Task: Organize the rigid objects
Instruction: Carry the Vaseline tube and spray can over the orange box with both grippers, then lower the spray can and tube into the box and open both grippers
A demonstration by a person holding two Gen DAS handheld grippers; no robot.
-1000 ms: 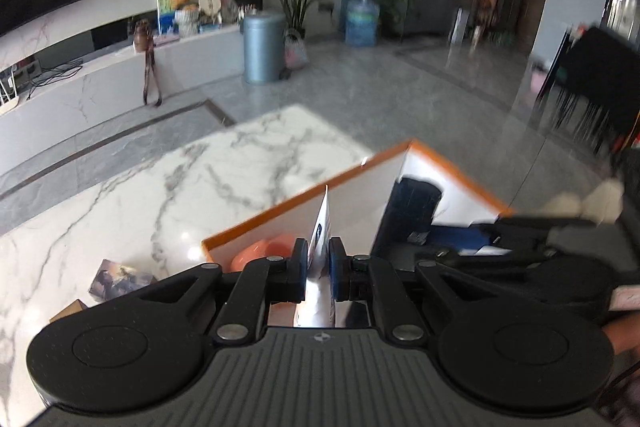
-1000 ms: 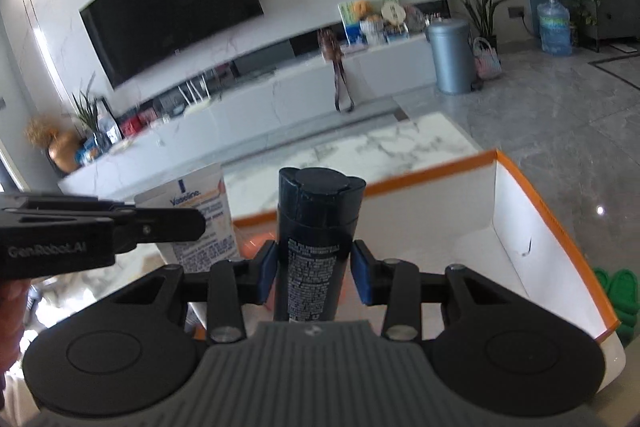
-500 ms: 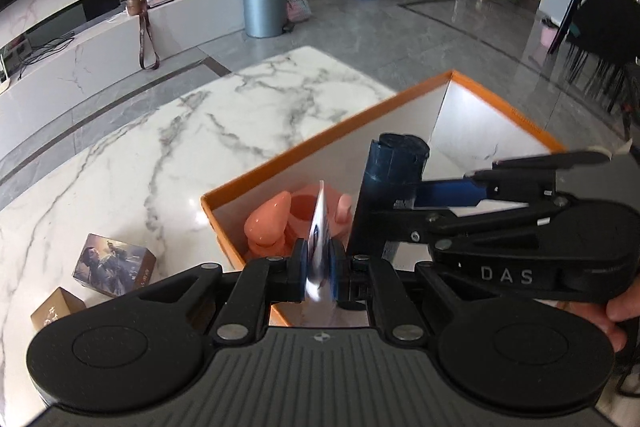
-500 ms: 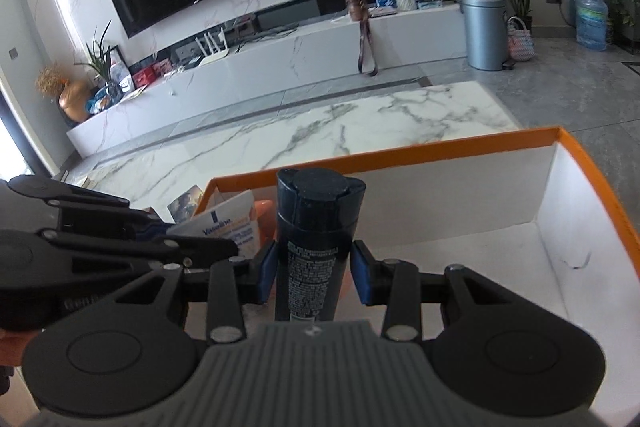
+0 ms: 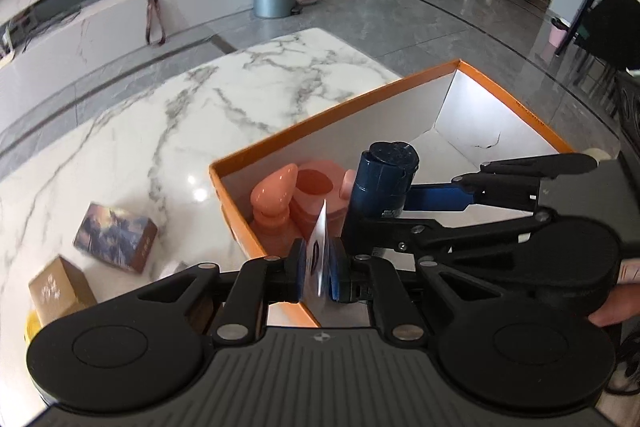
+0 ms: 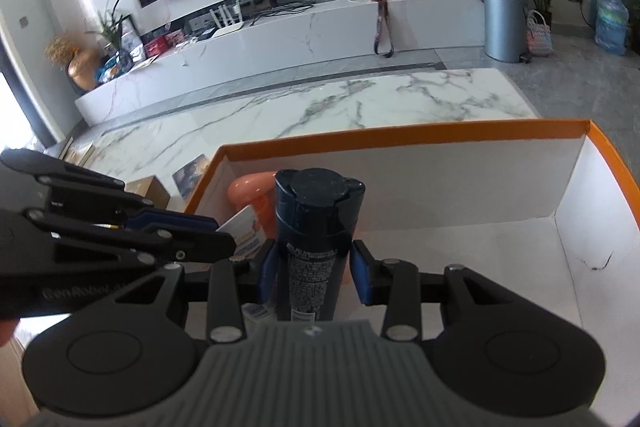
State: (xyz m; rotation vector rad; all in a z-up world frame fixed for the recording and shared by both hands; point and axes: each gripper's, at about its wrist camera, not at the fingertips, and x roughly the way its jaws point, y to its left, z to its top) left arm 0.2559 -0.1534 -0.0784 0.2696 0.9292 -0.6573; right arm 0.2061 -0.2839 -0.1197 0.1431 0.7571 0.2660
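Note:
My left gripper (image 5: pixel 317 269) is shut on a thin white Vaseline tube (image 5: pixel 321 227), seen edge-on, at the near left end of the orange-rimmed white box (image 5: pixel 340 111). A salmon plastic piece (image 5: pixel 276 195) lies in that corner of the box. My right gripper (image 6: pixel 315 271) is shut on an upright dark blue bottle (image 6: pixel 318 211) with a flip cap, inside the box (image 6: pixel 400 135) just right of the tube (image 6: pixel 242 233). The two grippers stand close side by side. The bottle's base is hidden.
On the marble table (image 5: pixel 200 107) left of the box lie a picture-printed carton (image 5: pixel 116 235) and a small brown carton (image 5: pixel 60 287). The box's right half holds nothing visible. A hand (image 5: pixel 616 303) grips the right tool. Beyond the table are floor and a TV bench.
Both grippers have come down with their items, from above the box's rim to its left end. The salmon piece and the cartons on the table have come into view.

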